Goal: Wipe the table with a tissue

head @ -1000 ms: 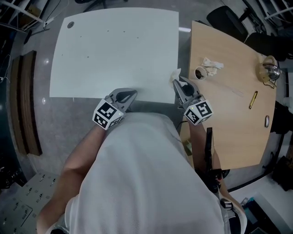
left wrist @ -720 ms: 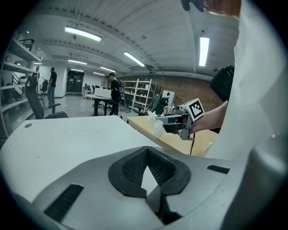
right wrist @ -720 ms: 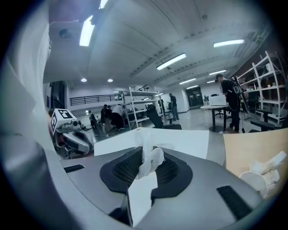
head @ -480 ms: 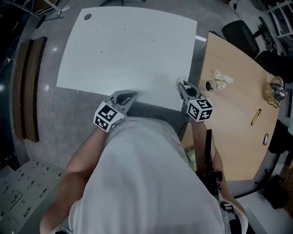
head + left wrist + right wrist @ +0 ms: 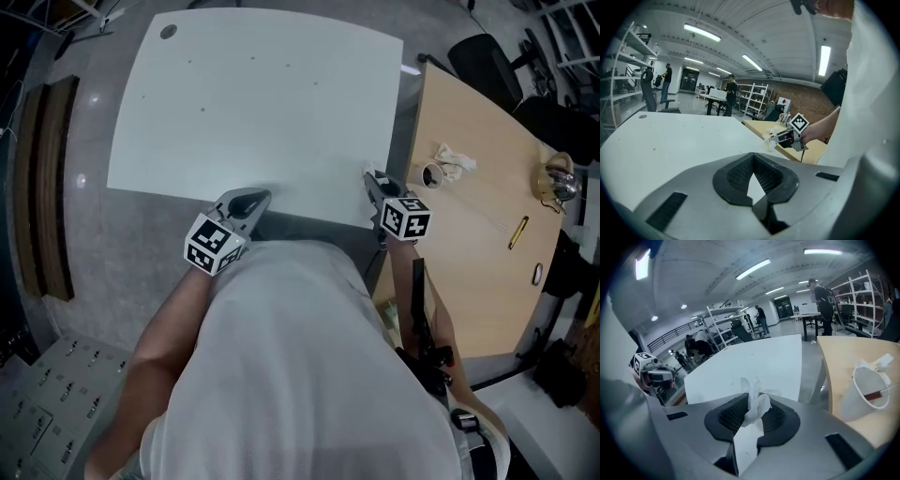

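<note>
The white table fills the upper head view. My right gripper hangs over its near right corner, shut on a small crumpled white tissue that sticks out past the jaw tips. In the left gripper view the right gripper and the tissue sit low over the table's edge. My left gripper rests at the near edge of the table, left of the middle. It is shut, and its tips meet with nothing between them.
A wooden table stands close on the right, with a narrow gap between the two. On it are a paper cup, more crumpled tissue, a yellow pen and a metal pot. A black chair stands behind.
The right gripper has dropped and tipped downward toward the table's near right corner, still holding the tissue. The left gripper has slid a little to the left along the near edge.
</note>
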Tool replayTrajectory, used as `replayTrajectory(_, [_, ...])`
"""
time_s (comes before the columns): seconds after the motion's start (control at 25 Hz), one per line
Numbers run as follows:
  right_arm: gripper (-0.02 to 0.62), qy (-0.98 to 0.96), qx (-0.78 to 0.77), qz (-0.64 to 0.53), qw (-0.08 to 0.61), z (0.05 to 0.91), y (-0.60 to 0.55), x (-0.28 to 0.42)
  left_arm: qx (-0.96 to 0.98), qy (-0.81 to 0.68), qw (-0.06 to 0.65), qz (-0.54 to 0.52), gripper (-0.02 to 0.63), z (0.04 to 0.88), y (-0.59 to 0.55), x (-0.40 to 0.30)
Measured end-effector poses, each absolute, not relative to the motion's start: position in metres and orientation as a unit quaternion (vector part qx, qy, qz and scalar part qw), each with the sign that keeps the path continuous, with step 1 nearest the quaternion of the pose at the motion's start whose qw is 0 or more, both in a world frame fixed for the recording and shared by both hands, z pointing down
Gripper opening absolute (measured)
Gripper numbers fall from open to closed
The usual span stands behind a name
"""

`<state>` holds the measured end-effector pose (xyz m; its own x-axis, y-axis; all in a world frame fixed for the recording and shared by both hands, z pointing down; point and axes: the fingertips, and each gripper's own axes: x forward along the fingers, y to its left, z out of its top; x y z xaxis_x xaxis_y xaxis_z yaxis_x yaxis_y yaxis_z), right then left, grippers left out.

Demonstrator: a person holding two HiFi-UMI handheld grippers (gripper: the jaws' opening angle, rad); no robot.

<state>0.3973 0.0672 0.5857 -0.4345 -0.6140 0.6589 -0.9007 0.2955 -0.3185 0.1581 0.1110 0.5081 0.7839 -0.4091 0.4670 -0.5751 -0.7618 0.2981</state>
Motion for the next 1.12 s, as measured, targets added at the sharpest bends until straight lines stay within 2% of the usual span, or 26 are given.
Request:
replayTrajectory(0.44, [0.074,-0.773,0.473,0.309,0.29,0.606,0.03,0.375,0.921,-0.265,0.214,0.188,0.003,0.506,0.071,0.123])
replayTrajectory(0.64, [0.074,-0.773,0.468,0.314,0.291,0.611,0.024,0.372,0.921,-0.266,0.214,0.188,0.003,0.505,0.057,0.109])
replayTrajectory(0.8, [0.072,-0.764,0.476,0.278,0.336,0.616,0.026,0.366,0.921,-0.264,0.215,0.187,0.003,0.507,0.05,0.102])
replayTrajectory(1.12, [0.069,-0.742,0.511,0.256,0.349,0.616,0.026,0.363,0.927,-0.244,0.211,0.191,0.003,0.507,0.037,0.093])
